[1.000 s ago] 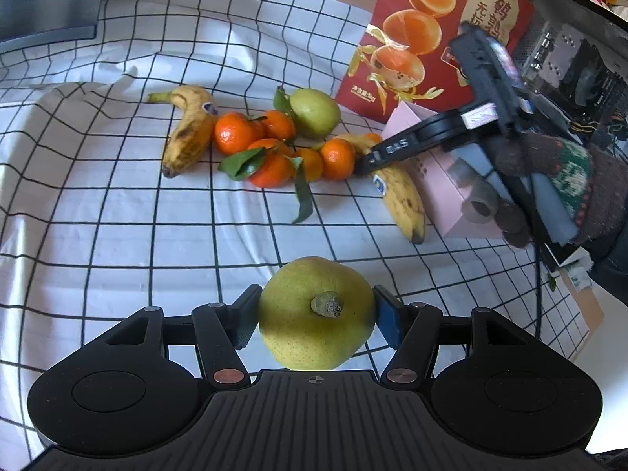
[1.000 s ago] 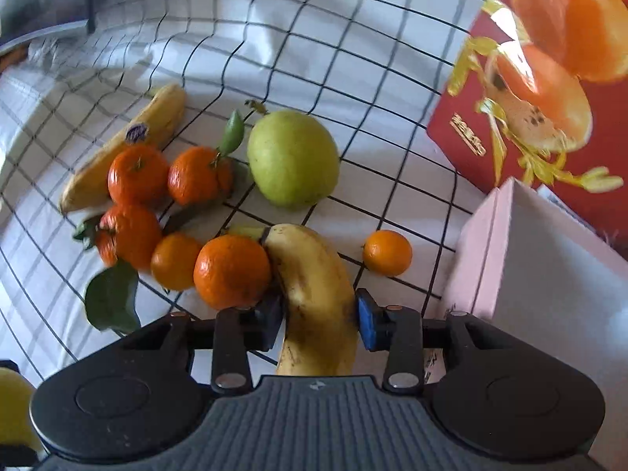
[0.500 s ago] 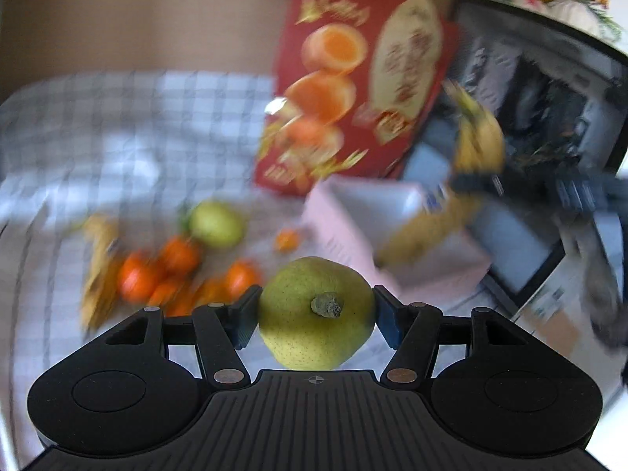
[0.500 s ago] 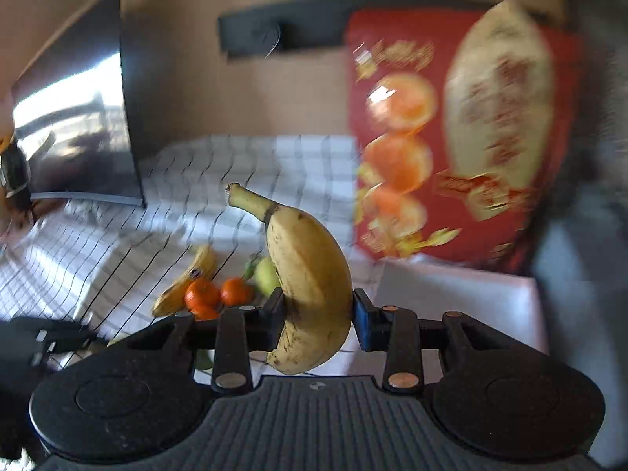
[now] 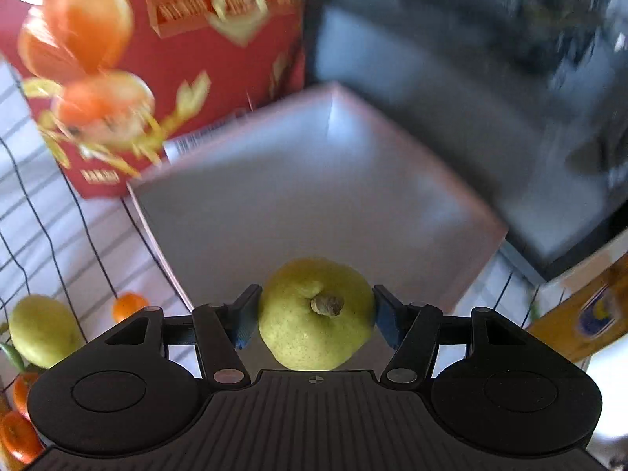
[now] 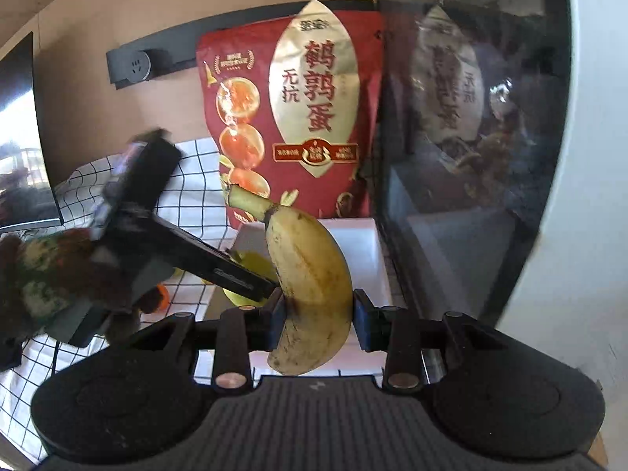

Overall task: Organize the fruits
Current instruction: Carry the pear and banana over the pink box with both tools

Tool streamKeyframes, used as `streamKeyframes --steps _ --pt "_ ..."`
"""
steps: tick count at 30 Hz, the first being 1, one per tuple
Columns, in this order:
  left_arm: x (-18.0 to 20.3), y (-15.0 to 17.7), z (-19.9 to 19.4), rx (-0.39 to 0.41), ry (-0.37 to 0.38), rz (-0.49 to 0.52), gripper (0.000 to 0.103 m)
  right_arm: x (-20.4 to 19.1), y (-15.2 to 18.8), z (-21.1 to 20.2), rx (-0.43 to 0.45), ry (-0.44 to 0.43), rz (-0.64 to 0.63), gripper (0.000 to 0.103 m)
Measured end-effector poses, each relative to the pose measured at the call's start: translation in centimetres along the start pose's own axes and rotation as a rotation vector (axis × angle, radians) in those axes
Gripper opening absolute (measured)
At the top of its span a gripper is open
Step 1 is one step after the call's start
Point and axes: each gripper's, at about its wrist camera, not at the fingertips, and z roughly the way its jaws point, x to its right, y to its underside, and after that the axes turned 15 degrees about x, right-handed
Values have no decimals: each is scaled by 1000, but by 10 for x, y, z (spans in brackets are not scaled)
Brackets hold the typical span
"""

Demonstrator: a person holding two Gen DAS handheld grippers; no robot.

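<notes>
Your left tool (image 5: pixel 316 314) is clamped on a green pear (image 5: pixel 316 316), stem end facing the camera, with the blue pads pressing on both flanks. Just ahead of and below it lies the open pink box (image 5: pixel 463 212), and nothing shows inside it yet. Your right tool (image 6: pixel 317 316) is clamped on a banana (image 6: pixel 310 282), held upright with the stem pointing up and away; the same box (image 6: pixel 365 247) sits just beyond its tips.

As a judgement, you are at the start: two fruits are lifted and poised over the box, none placed. Left behind, down to the left of your left tool, are a second pear (image 5: pixel 41 331), one small mandarin on its own (image 5: pixel 129 306) and a cluster of mandarins (image 5: pixel 17 428) on the checked cloth (image 5: pixel 47 235); whether more fruit lies out of view, you cannot tell.

The pear is rounded, pale green with fine speckles and a stubby woody stem, so it may roll once released. The banana is curved, yellow and bruised brown where the pads grip, probably soft. The box looks smooth and rigid with a thin rim. Behind it stands a glossy red pouch (image 6: pixel 298 117), and a dark glass panel (image 6: pixel 471 117) rises to the right of your right tool.
</notes>
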Motion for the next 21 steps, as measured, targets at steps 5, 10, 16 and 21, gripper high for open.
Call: streamKeyframes --steps 5,10,16,21 --pt "5 10 10 -91 12 47 66 9 6 1 -13 7 22 35" --pt "1 11 13 -80 45 45 67 7 9 17 -35 -9 19 35" --pt "-9 29 -11 4 64 63 67 9 3 30 1 -29 26 35" --pt "-14 31 -23 12 49 75 67 10 -19 48 16 -50 12 35"
